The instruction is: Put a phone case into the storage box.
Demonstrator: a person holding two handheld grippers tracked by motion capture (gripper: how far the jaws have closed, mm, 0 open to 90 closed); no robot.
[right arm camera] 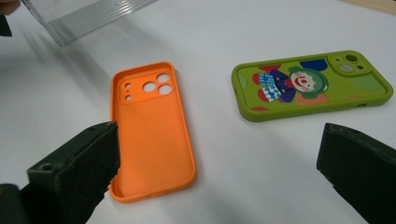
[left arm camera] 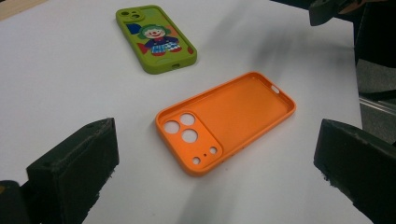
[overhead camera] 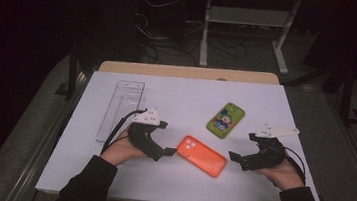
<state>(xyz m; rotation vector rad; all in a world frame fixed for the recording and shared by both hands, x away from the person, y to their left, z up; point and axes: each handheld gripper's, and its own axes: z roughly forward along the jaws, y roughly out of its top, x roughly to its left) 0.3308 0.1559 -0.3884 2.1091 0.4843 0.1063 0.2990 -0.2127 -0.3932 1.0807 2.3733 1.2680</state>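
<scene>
So the biggest thing is the white table [overhead camera: 168, 180], which takes up the middle of the high view. At its upper left lies a long clear tray [overhead camera: 121, 109], well apart from the rest. A green phone case [overhead camera: 225, 119] with a clown picture on it lies up and right of the middle. The orange phone case [overhead camera: 202, 156] lies low in the middle of the high view, flat on the table with its hollow side up. Its long side runs from upper left to lower right there, and the end with the camera holes points to the upper left.

The left gripper [overhead camera: 167, 152] is just to the left of the orange case, very near the end with the holes. The right gripper [overhead camera: 233, 156] is just to the right of it, near the plain end. Both look about as near as each other, one at each end, and neither one touches it.

In the left gripper view the two black jaws stand wide apart with nothing between them, and the orange case [left arm camera: 226, 121] lies ahead in the middle. In the right gripper view the jaws are wide apart too and hold nothing, with the orange case [right arm camera: 152, 130] ahead and a bit to the left
</scene>
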